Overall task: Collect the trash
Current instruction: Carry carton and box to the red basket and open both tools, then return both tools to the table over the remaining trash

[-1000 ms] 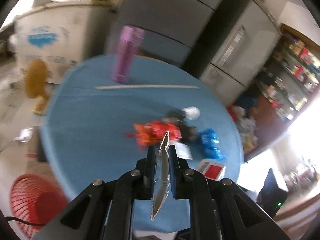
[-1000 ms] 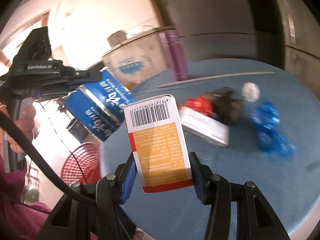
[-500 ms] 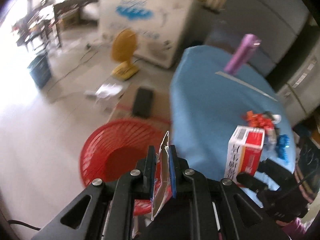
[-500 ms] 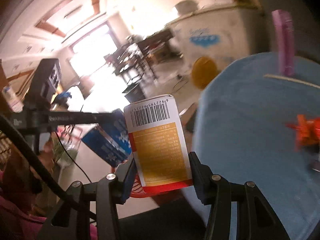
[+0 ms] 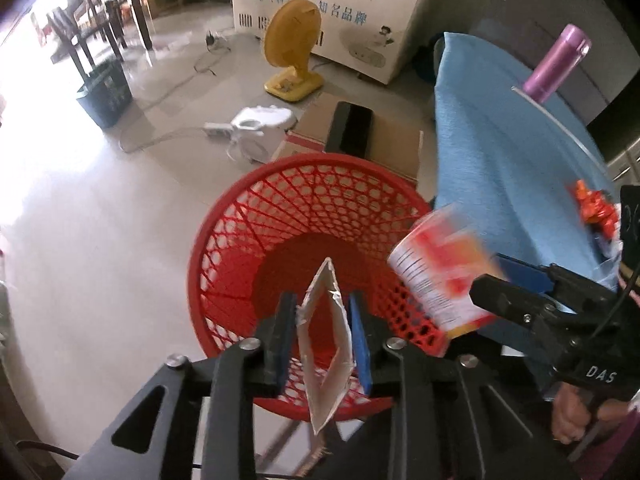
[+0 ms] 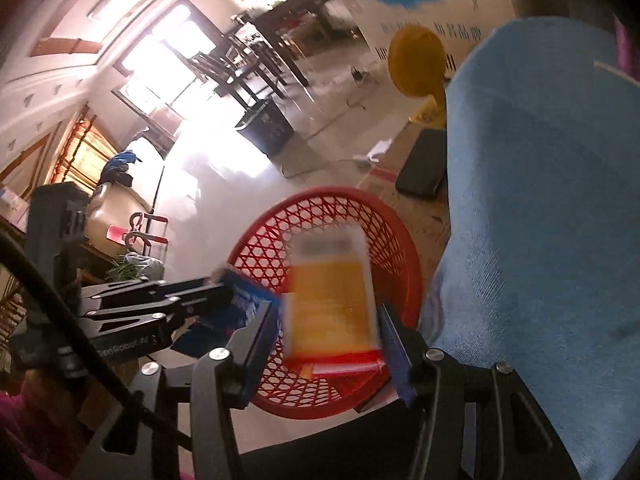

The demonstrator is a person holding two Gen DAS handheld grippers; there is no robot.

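As both tongs opened over the red basket [image 5: 240, 240], the foil wrapper [image 5: 326, 336] and carton [image 6: 332, 300] slipped free. Orange scraps [image 5: 594, 212] waited at three o'clock on the worktop [image 5: 500, 152]

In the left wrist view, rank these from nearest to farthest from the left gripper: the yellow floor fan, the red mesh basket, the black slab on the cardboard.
From the left gripper:
1. Red mesh plastic basket, directly below and ahead.
2. Black flat slab on the cardboard, just beyond the basket's far rim.
3. Yellow floor fan, farther back by the white freezer.
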